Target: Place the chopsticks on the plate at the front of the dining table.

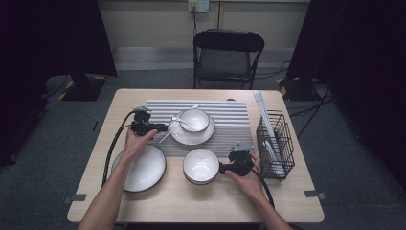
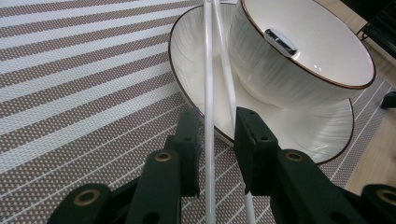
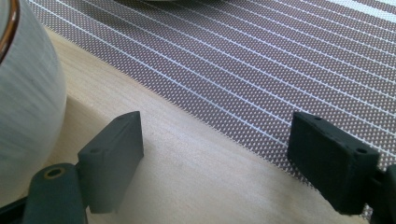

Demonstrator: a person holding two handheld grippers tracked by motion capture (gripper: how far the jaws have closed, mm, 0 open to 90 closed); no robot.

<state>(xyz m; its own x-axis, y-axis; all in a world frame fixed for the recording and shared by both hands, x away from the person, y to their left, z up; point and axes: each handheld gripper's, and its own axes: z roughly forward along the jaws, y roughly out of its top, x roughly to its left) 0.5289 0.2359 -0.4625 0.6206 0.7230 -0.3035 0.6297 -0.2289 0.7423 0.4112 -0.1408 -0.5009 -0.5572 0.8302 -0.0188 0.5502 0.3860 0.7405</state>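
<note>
Thin white plastic chopsticks [image 2: 208,116], leaning on the shallow white plate [image 2: 187,70] upper centre of the left gripper view, look mid-release. Left gripper [image 2: 215,140] slightly parted, sticks between the jaws, not pinched. Next up, probably backing off without dragging them. Right gripper [image 3: 215,161] wide open, empty, beside the white ribbed bowl [image 3: 25,102] at left.

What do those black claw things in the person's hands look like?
Each gripper, left and right, is black, with two blocky flat-faced jaws and brass-coloured rivets at the joints. A grey three-cornered plate sits on top of the right one. A thick black cable trails from the left. The forearms are bare, no sleeves.
</note>
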